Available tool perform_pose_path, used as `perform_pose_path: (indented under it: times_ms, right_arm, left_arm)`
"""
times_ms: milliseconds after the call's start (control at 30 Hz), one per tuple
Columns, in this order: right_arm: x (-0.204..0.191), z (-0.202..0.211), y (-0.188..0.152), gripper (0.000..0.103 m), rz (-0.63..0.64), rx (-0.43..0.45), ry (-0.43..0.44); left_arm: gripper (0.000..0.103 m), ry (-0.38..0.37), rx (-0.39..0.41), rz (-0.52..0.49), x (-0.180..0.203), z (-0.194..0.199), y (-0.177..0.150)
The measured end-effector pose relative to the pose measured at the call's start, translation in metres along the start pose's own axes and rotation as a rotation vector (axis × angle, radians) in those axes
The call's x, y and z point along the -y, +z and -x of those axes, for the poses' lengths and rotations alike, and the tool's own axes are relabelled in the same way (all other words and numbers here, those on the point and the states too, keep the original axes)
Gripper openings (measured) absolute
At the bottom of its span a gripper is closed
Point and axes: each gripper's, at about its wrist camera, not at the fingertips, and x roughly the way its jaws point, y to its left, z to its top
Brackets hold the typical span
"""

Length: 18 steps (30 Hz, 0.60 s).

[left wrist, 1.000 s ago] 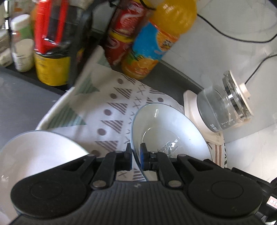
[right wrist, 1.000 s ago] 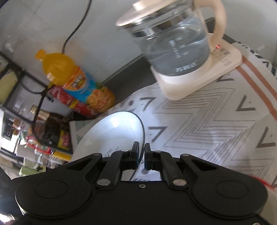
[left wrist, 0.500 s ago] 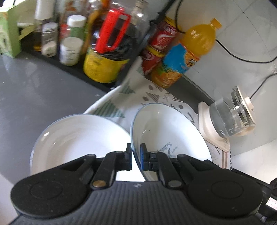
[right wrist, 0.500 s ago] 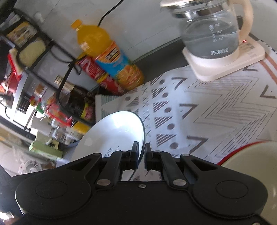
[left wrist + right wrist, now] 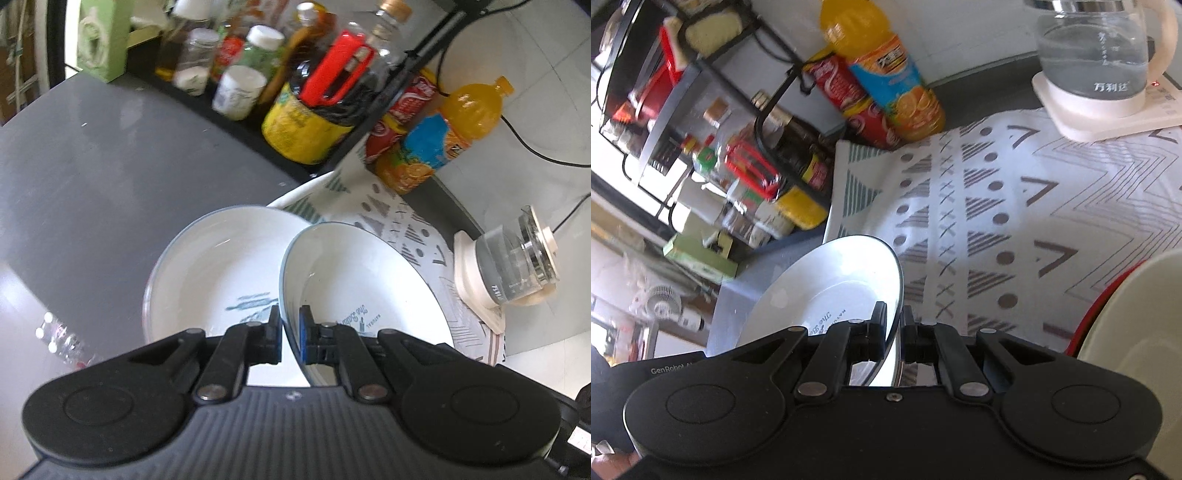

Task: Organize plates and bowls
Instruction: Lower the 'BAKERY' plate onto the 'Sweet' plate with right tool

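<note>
Above the grey counter (image 5: 92, 192), your left gripper (image 5: 289, 334) pinches the rim of a tilted bowl (image 5: 365, 291); your right gripper (image 5: 894, 332) pinches a plate (image 5: 831, 284). Risk: thin rim grips may slip, or bowl clips the second bowl (image 5: 218, 266) just beside.

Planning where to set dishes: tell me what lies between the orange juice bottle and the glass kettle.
In the right wrist view, only grey countertop and the patterned cloth's edge lie between the orange juice bottle and the glass kettle.
</note>
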Motion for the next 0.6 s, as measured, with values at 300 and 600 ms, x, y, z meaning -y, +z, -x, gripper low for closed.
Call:
perform_pose_path:
  times_ms: [300, 600]
  right_arm:
    - [-0.007, -0.011, -0.015, 0.007, 0.035, -0.035, -0.015]
    - [-0.017, -0.020, -0.022, 0.007, 0.096, -0.055, -0.056]
  left_arm:
    - [0.006, 0.010, -0.005, 0.043, -0.025, -0.004, -0.017]
    - [0.007, 0.024, -0.044, 0.073, -0.042, -0.016, -0.024]
